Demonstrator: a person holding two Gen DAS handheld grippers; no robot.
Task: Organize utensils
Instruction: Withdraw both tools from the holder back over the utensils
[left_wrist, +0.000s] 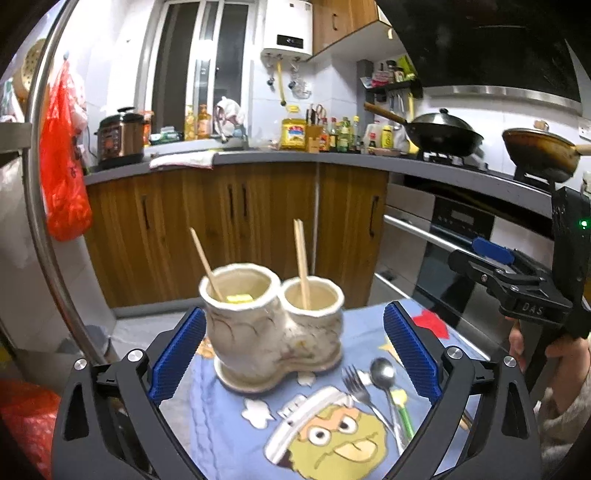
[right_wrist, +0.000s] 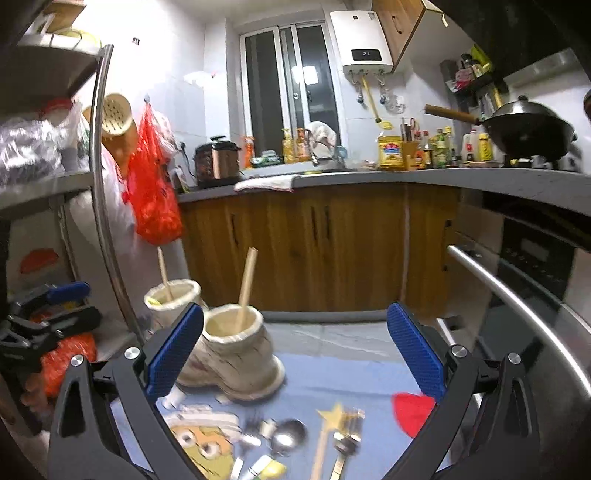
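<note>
A cream boot-shaped double holder (left_wrist: 273, 332) stands on a blue cartoon cloth (left_wrist: 229, 424). One chopstick (left_wrist: 205, 258) leans in its left cup, a pair (left_wrist: 301, 262) stands in the right cup. A fork (left_wrist: 358, 387) and a spoon (left_wrist: 384, 376) lie on the cloth to the right. My left gripper (left_wrist: 295, 354) is open and empty, jaws either side of the holder. My right gripper (right_wrist: 295, 354) is open and empty; the holder (right_wrist: 232, 354) sits by its left finger, with the spoon (right_wrist: 290, 437) and fork (right_wrist: 345, 443) blurred below.
The right gripper body (left_wrist: 517, 280) shows at the left wrist view's right edge. A steel oven handle (right_wrist: 517, 302) runs along the right. A metal rack pole (right_wrist: 107, 221) and red bag (right_wrist: 153, 192) stand left. Wooden cabinets (left_wrist: 240, 221) lie beyond.
</note>
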